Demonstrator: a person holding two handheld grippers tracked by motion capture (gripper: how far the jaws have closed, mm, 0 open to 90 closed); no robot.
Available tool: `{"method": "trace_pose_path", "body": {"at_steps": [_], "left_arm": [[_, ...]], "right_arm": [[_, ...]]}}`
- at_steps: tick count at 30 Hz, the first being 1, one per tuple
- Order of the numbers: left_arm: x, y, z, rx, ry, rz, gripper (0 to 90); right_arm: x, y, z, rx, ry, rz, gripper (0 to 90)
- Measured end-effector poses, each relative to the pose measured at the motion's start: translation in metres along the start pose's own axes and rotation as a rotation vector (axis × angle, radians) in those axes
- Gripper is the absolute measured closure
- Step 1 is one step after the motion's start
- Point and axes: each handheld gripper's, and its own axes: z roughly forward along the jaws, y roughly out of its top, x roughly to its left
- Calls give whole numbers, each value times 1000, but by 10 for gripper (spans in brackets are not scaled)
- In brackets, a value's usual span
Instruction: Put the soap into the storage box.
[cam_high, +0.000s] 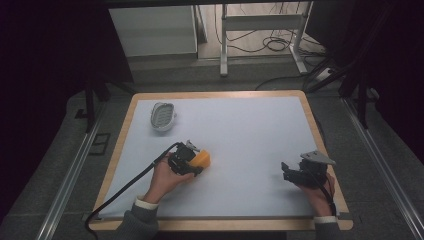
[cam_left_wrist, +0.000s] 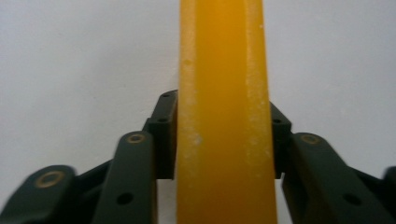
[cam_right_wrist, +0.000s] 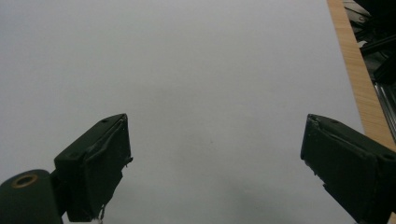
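Left claw (cam_high: 196, 163) clamped on orange block (cam_high: 202, 159) at tabletop (cam_high: 250, 135) centre-left, right claw (cam_high: 289, 170) apart at four o'clock, white oval dish (cam_high: 163, 116) at ten o'clock

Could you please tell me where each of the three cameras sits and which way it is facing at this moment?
High view: above the person's side of the table, facing forward and down; both forearms, left gripper and right gripper show.
Left gripper view: rides the left gripper, looking along its jaws shut on the orange block.
Right gripper view: rides the right gripper, looking along its open jaws over the white mat to the table's wooden edge.
Shared: the high view and left gripper view both show the orange block.
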Motion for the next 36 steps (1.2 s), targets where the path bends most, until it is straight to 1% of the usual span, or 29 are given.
{"method": "trace_pose_path", "body": {"at_steps": [1,7,11,13,21,23,27,31,33,36], "left_arm": [[0,0,0,-1,1,0,602],[0,0,0,-4,7,3,609],[1,0,-2,8,-14,12,611],[2,0,-5,9,-18,15,612],[7,1,-19,-34,-26,6,613],[10,2,-22,-36,-31,3,612],[14,3,-27,-43,-29,0,612],[18,4,-31,-54,-29,-9,612],[20,6,-34,-71,-21,-14,612],[23,8,-37,-88,-24,-21,613]], "right_arm": [[0,0,0,-1,-2,8,85],[-1,0,0,2,-4,8,85],[-2,0,0,4,-9,17,85],[-2,0,0,3,-11,18,85],[-2,0,0,4,-10,19,85],[-2,0,0,5,-12,19,85],[-3,0,0,4,-16,29,85],[-3,0,0,8,-14,27,85],[-3,0,0,7,-14,27,85],[-3,0,0,8,-15,29,85]]}}
